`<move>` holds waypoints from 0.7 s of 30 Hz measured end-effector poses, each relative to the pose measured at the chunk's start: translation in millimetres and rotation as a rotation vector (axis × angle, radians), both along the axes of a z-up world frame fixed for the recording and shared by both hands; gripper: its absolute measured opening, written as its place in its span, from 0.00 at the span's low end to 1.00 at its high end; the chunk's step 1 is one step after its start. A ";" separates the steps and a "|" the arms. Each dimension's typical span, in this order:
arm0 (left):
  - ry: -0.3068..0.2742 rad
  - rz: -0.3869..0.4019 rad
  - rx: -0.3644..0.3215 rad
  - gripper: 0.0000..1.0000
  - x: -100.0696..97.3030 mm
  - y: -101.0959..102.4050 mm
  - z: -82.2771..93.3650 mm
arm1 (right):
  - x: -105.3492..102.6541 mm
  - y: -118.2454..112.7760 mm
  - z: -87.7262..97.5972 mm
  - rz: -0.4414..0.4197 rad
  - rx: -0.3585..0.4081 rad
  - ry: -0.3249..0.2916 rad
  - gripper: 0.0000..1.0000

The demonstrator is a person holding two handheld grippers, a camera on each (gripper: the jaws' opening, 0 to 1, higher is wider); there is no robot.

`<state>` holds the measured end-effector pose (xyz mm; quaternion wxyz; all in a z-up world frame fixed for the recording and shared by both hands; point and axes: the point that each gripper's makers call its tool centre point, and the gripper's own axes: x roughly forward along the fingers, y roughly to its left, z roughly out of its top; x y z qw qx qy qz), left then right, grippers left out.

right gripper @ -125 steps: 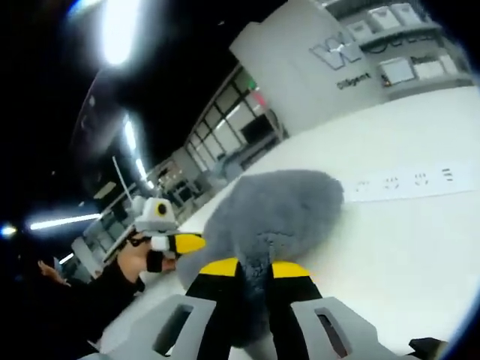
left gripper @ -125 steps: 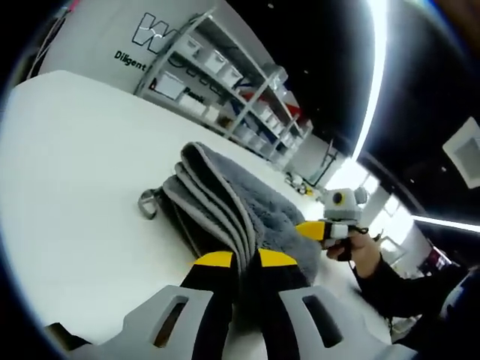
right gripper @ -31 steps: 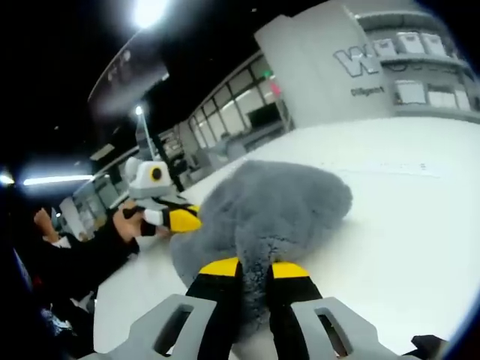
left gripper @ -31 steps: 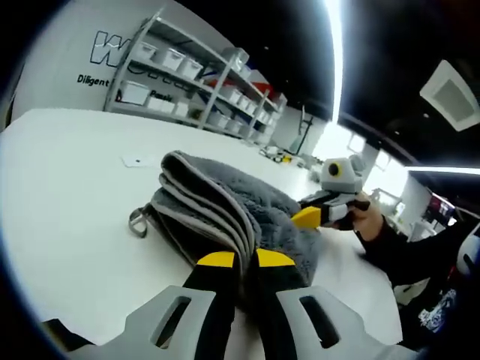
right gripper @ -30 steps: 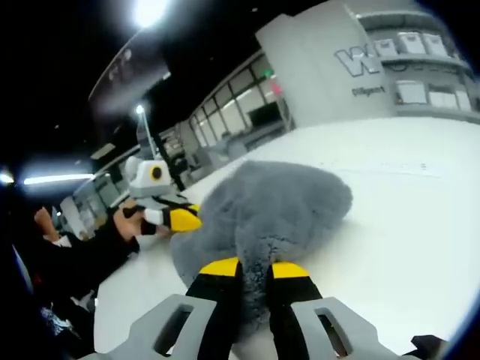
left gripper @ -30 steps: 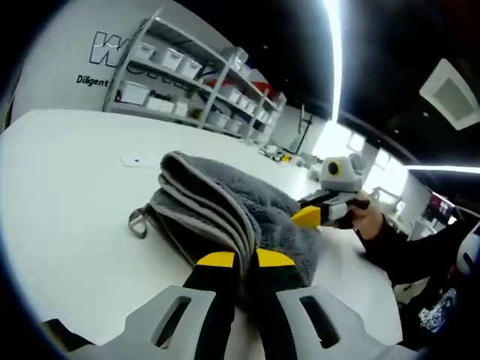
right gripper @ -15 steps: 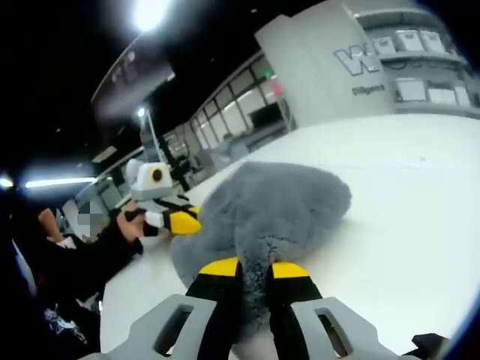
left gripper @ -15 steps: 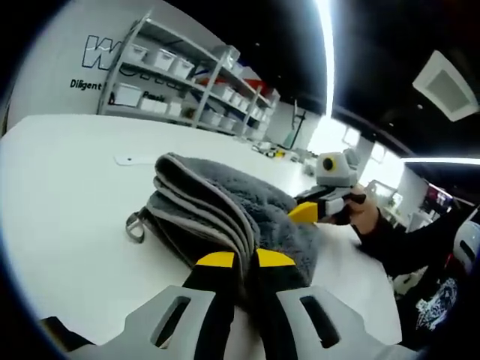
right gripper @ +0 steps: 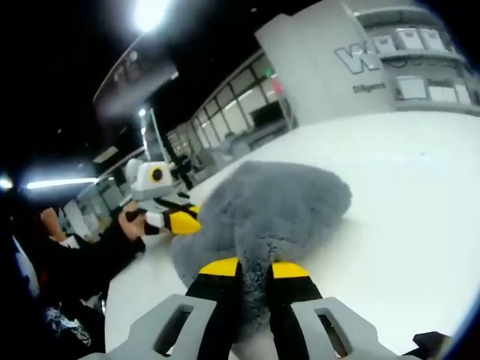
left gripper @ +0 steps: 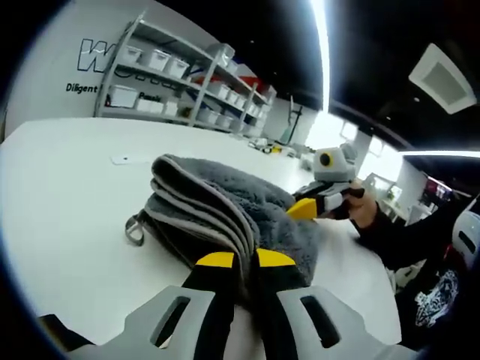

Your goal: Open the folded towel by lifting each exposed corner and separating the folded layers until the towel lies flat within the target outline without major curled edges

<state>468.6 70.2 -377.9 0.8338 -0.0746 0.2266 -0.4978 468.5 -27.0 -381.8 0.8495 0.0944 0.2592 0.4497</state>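
The folded grey towel (left gripper: 225, 206) is plush, fuzzy cloth with smooth stitched hems; the white table (left gripper: 67, 195) looks smooth and matt.

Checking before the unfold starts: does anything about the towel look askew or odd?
Nothing damaged. The grey towel is still a thick folded bundle on the white table, its hanging loop sticking out sideways. Both the left claw and right claw pinch it.
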 end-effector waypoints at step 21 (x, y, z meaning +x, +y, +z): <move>-0.031 -0.014 0.014 0.07 -13.3 2.8 0.5 | -21.0 1.6 -1.8 0.000 0.003 -0.024 0.08</move>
